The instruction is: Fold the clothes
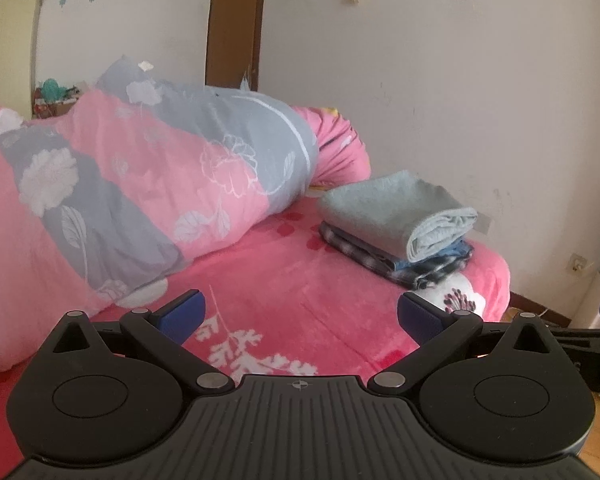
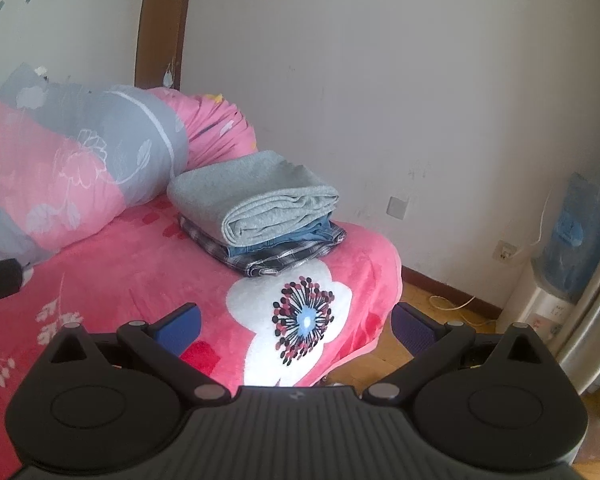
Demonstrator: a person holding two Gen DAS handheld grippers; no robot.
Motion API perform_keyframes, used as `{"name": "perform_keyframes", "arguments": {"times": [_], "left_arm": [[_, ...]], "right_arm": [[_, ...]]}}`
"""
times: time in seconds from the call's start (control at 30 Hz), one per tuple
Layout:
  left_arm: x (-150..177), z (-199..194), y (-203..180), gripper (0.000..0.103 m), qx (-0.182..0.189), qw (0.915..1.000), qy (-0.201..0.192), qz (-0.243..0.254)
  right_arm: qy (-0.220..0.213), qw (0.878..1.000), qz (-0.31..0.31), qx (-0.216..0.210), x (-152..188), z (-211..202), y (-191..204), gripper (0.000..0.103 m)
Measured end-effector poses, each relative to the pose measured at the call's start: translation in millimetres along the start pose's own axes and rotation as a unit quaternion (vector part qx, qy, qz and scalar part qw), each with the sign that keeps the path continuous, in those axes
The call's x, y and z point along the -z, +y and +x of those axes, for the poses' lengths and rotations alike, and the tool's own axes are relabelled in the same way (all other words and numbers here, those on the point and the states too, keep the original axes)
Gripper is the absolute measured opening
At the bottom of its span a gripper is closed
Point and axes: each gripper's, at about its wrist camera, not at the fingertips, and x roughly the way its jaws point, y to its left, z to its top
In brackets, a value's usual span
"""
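Note:
A stack of folded clothes sits near the bed's far right corner: a pale grey-green folded garment (image 1: 396, 210) (image 2: 256, 196) on top, blue denim (image 2: 284, 240) under it, and a dark plaid piece (image 1: 384, 264) (image 2: 276, 258) at the bottom. My left gripper (image 1: 300, 314) hovers open over the pink bedspread, well short of the stack, with nothing between its blue pads. My right gripper (image 2: 296, 320) is also open and empty, above the bed's right corner, in front of the stack.
The pink floral bedspread (image 1: 292, 292) (image 2: 132, 276) covers the bed. A rolled pink-and-grey quilt (image 1: 140, 168) (image 2: 68, 168) lies along the back left. A white wall stands behind. Wooden floor, a water dispenser (image 2: 572, 248) and cables lie off the bed's right edge.

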Motion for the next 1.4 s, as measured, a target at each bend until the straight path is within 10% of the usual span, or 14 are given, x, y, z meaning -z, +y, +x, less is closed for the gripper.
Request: {"name": "perform_keyframes", "arguments": {"times": [1.4], "left_arm": [[1, 3, 7, 0.100, 0.006, 0.9994, 0.003, -0.034]], "right_arm": [[0.002, 1.000, 0.007, 0.005, -2, -1, 9, 0.103]]}}
